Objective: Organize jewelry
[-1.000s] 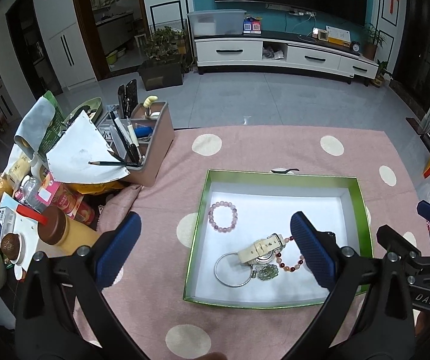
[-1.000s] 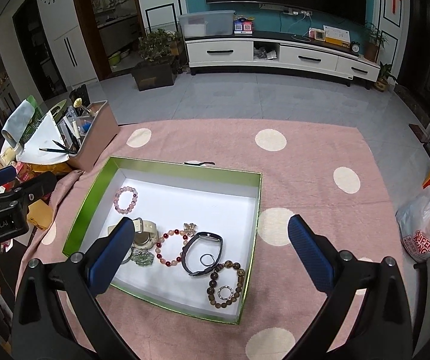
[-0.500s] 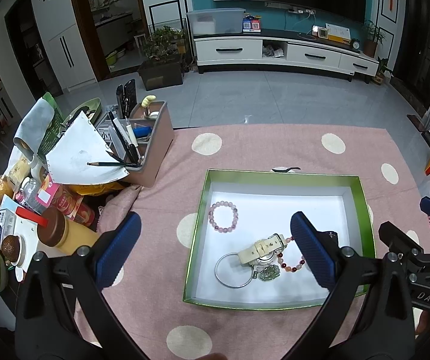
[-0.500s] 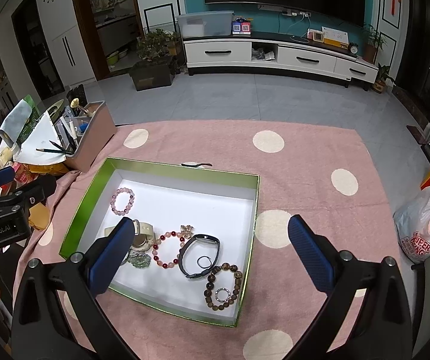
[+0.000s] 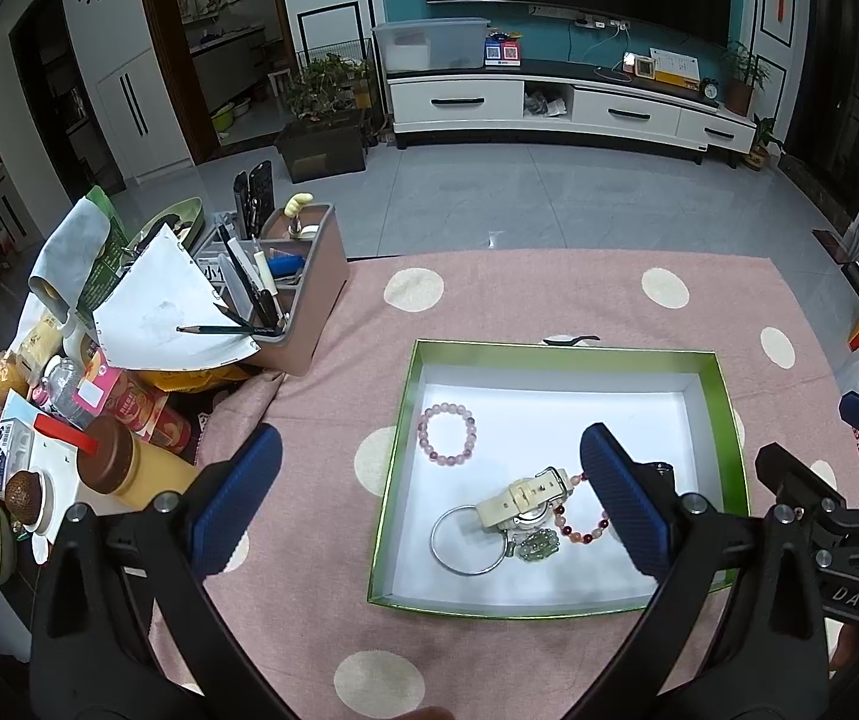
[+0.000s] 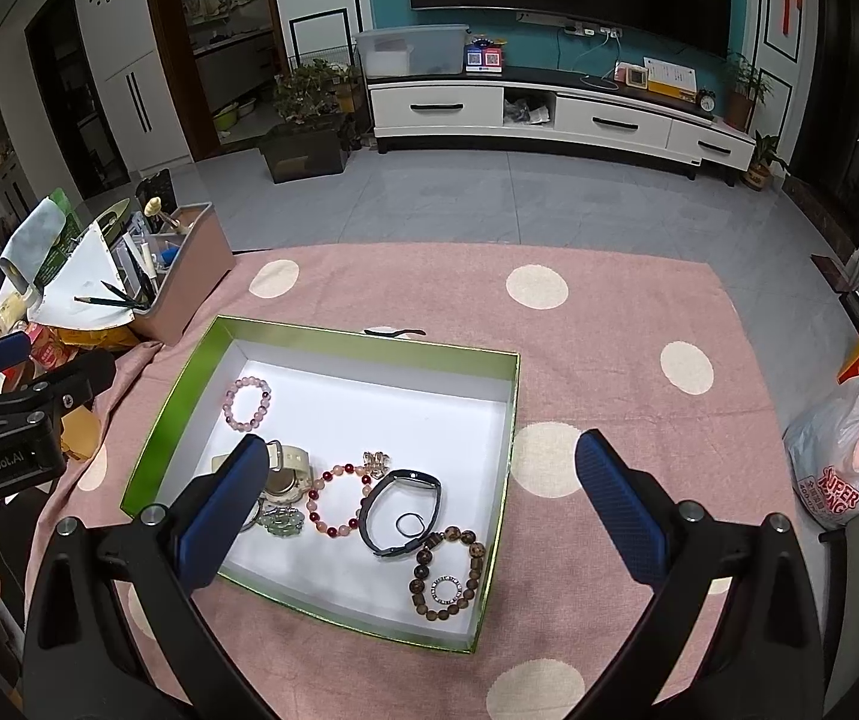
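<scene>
A green-rimmed white box (image 5: 396, 438) (image 6: 510, 414) sits on a pink dotted cloth. In it lie a pink bead bracelet (image 5: 447, 435) (image 6: 247, 404), a cream watch (image 5: 525, 497) (image 6: 290, 461), a silver bangle (image 5: 466, 547), a green pendant (image 5: 538, 546) (image 6: 281, 522), a red bead bracelet (image 6: 338, 501), a black band (image 6: 402, 510), a small ring (image 6: 410, 525) and a brown bead bracelet (image 6: 446, 576). My left gripper (image 5: 429, 504) is open and empty above the box's left side. My right gripper (image 6: 420, 507) is open and empty above the box's right part.
A brown desk organiser with pens (image 5: 285, 300) (image 6: 183, 276), papers, snacks and a yellow bottle (image 5: 129, 468) crowd the left. A small black hair clip (image 5: 570, 340) (image 6: 393, 332) lies behind the box. A plastic bag (image 6: 843, 462) sits at the right.
Both views have drifted slightly; the box sits a little lower and nearer in the right wrist view. Nothing was taken hold of or let go.
</scene>
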### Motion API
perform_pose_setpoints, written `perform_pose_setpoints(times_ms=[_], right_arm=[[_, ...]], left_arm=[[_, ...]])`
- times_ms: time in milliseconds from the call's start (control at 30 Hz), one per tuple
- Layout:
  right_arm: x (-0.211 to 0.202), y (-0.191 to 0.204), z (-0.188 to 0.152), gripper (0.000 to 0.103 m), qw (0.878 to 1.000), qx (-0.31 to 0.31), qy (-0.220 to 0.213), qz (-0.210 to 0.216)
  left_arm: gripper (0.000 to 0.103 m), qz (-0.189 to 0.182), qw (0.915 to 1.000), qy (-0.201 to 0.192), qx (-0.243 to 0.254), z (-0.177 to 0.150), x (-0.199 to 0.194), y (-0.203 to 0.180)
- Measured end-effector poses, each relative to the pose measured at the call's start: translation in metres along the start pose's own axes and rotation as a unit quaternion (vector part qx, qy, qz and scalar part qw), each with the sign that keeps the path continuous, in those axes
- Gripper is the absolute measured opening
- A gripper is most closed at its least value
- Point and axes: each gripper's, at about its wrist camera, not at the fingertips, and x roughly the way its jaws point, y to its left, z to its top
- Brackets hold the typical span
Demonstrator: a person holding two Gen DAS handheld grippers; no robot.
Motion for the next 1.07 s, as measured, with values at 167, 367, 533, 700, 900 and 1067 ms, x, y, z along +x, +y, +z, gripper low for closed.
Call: perform_pose_setpoints(times_ms=[167,367,533,700,900,1067], right_arm=[[-0.0022,0.0007,0.0009,0.102,1.0,0.0,-0.001,-0.002],[-0.0026,0.0009,0.001,0.102,1.0,-0.001,-0.002,-0.002],[-0.0027,0.001,0.0012,0.102,1.0,-0.002,-0.001,-0.003],[-0.0025,0.0012,0.0011,0.102,1.0,-0.001,-0.002,-0.002],[-0.0029,0.0011,0.001,0.102,1.0,-0.001,-0.002,-0.003],[-0.0029,0.0011,0.0011,0.102,1.0,-0.001,-0.002,-0.003]], left_arm=[[0.101,0.001,1.0,-0.002,0.0,-0.0003,-0.0003,0.0007],[0.101,0.002,1.0,-0.002,0.001,0.0,-0.0014,0.0008],[0.101,0.003,1.0,-0.001,0.001,-0.0001,-0.0011,0.0012],[0.101,0.003,1.0,0.0,0.001,-0.0002,-0.0017,0.001],[0.101,0.006,1.0,0.001,0.001,0.0004,-0.0023,0.0012],[0.101,0.007,1.0,0.001,0.001,-0.0001,-0.0015,0.0011]])
